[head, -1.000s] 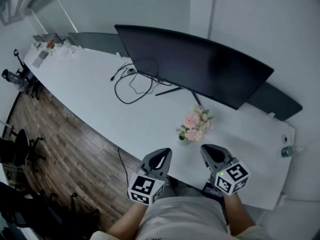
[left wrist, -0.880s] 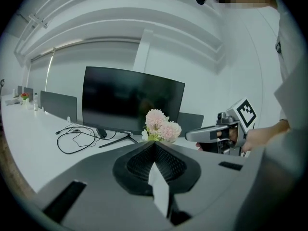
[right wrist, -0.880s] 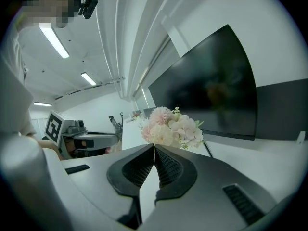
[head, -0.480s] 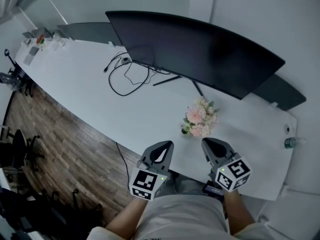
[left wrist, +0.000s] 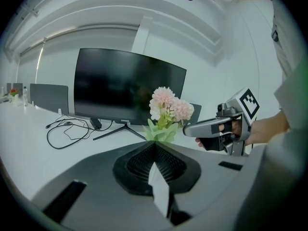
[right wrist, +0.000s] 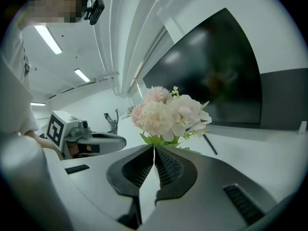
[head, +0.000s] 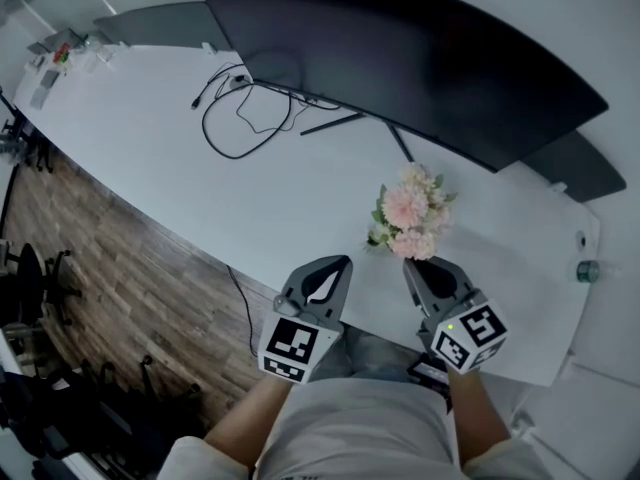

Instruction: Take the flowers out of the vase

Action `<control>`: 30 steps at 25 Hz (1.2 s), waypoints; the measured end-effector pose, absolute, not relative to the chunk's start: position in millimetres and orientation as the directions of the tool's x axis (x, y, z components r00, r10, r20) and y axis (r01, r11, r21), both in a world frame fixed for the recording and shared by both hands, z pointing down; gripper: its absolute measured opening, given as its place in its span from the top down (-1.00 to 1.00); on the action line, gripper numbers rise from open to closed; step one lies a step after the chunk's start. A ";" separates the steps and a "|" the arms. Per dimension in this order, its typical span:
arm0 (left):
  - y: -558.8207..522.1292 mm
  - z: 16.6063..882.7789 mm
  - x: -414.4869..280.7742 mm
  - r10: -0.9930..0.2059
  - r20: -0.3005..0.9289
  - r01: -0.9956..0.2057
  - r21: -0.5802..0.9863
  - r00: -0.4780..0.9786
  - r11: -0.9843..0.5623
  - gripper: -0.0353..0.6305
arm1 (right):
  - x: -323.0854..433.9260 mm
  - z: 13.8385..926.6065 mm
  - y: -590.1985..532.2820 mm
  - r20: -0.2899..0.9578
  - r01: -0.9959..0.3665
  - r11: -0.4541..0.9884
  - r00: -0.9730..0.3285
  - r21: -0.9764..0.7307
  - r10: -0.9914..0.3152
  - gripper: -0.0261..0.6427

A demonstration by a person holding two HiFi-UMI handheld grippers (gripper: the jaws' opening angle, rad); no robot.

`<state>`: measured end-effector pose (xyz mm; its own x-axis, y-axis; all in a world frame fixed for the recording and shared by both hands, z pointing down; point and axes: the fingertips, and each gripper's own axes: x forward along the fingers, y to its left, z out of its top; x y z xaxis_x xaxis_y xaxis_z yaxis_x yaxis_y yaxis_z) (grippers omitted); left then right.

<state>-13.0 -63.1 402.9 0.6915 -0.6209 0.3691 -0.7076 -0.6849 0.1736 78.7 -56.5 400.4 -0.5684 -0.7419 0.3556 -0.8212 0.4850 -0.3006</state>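
A bunch of pale pink flowers with green leaves stands on the white desk in front of the monitor; the vase under it is hidden by the blooms. My left gripper is shut and empty, near the desk's front edge, left of the flowers. My right gripper is shut and empty, just in front of the bunch. In the left gripper view the flowers rise beyond my shut jaws, with the right gripper beside them. In the right gripper view the flowers stand close ahead of the shut jaws.
A wide black curved monitor stands behind the flowers on thin legs. A black cable loops on the desk at the left. A small bottle sits at the desk's right end. Wooden floor and chairs lie to the left.
The head view has shifted, so the flowers and monitor sit higher and closer in the picture. Both grippers have come nearer to the flowers and stay shut.
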 end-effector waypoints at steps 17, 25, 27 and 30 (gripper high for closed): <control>-69.4 441.1 0.9 -0.565 0.417 -0.675 0.183 0.712 -0.715 0.88 | 69.8 432.2 -69.3 0.370 -0.823 0.457 -0.562 -0.336 -0.740 0.49; -67.1 451.3 3.9 -0.539 0.425 -0.655 0.195 0.727 -0.730 0.68 | 65.2 443.2 -80.5 0.369 -0.839 0.422 -0.534 -0.344 -0.761 0.36; -67.9 452.3 4.0 -0.537 0.424 -0.654 0.199 0.729 -0.730 0.67 | 65.7 444.6 -83.4 0.369 -0.844 0.411 -0.524 -0.344 -0.767 0.33; -68.8 454.3 3.5 -0.536 0.425 -0.654 0.203 0.730 -0.729 0.67 | 66.2 446.5 -89.2 0.368 -0.848 0.400 -0.516 -0.348 -0.774 0.30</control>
<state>3.5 -68.8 454.3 0.7296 -0.5359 0.4248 -0.6537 -0.7290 0.2030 66.2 -89.2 446.5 -0.5157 -0.7739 0.3676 -0.8481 0.4000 -0.3475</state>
